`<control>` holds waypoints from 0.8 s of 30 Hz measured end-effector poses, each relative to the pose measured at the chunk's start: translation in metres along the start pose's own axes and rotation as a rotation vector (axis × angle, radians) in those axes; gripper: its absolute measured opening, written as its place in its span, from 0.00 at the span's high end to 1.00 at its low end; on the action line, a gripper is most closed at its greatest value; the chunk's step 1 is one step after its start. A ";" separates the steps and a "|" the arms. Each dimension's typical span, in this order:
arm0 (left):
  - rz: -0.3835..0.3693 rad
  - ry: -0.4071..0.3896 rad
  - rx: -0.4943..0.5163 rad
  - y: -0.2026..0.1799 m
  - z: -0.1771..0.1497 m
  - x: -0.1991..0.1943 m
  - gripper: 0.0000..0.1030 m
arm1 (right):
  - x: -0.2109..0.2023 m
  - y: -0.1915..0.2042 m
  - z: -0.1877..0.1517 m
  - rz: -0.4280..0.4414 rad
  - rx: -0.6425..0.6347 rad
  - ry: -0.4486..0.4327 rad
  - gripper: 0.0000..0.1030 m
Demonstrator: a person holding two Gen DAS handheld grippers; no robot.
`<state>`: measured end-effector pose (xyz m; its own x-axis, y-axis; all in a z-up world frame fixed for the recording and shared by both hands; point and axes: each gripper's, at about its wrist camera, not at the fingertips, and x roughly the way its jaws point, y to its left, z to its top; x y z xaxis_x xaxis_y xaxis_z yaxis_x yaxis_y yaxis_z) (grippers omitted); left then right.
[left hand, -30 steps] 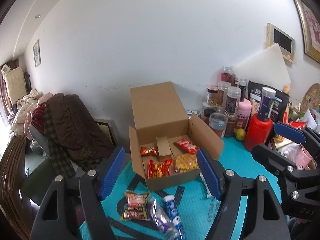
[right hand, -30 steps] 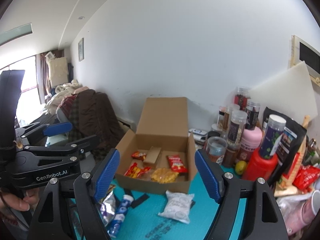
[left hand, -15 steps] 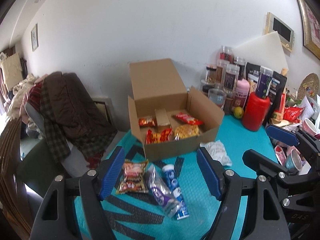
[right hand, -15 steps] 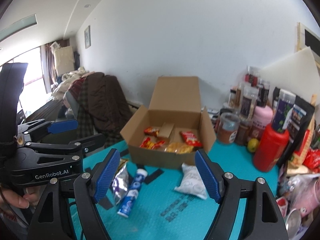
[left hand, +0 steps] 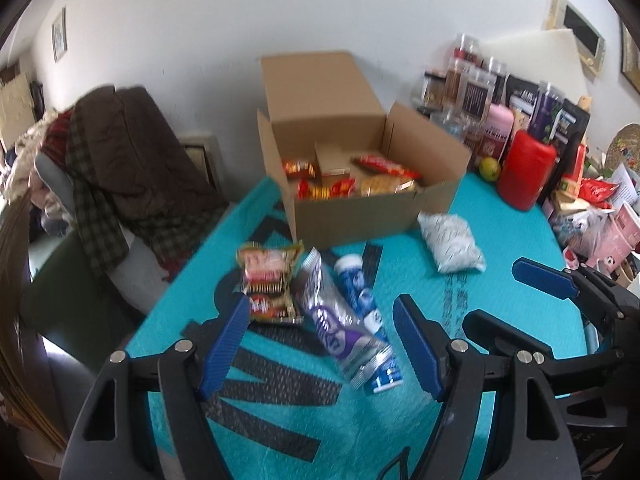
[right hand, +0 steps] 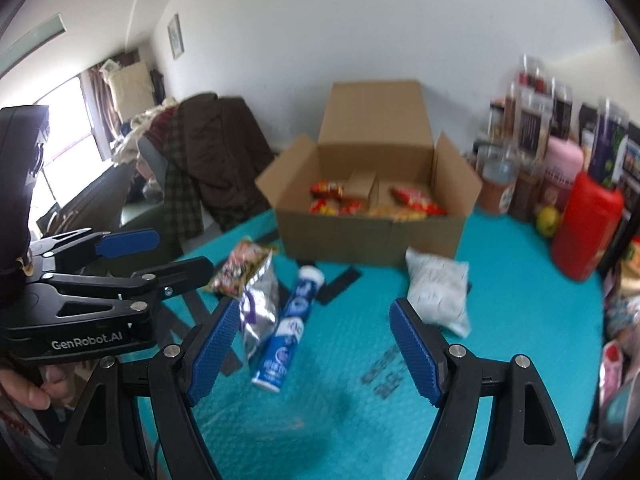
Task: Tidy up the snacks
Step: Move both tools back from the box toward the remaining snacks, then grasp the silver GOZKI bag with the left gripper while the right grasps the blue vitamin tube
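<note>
An open cardboard box with several snack packs inside stands at the back of the teal mat. In front of it lie a red-and-green snack packet, a silver-purple wrapper, a blue tube and a white pouch. My left gripper hangs open above the wrapper and tube, holding nothing. My right gripper is open over the mat between tube and pouch, empty.
Jars, a red container, a pink bottle and bags crowd the right side of the table. A chair draped with brown and plaid clothes stands off the mat's left edge. A hand holds the left gripper.
Both grippers have come down and tilted toward the mat, so the loose snacks now sit closer and larger between the fingers. The jaws stayed equally wide.
</note>
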<state>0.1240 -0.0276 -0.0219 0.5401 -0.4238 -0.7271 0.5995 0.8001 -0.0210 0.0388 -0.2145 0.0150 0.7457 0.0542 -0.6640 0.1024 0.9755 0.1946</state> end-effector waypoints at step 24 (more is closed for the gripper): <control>-0.042 0.175 -0.122 0.047 -0.036 0.063 0.28 | 0.102 0.003 -0.028 0.033 0.004 0.235 0.25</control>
<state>0.1652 -0.0013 -0.0932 0.3985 -0.3864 -0.8318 0.5378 0.8331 -0.1294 0.0968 -0.2001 -0.0718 0.5750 0.1345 -0.8070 0.0833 0.9716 0.2214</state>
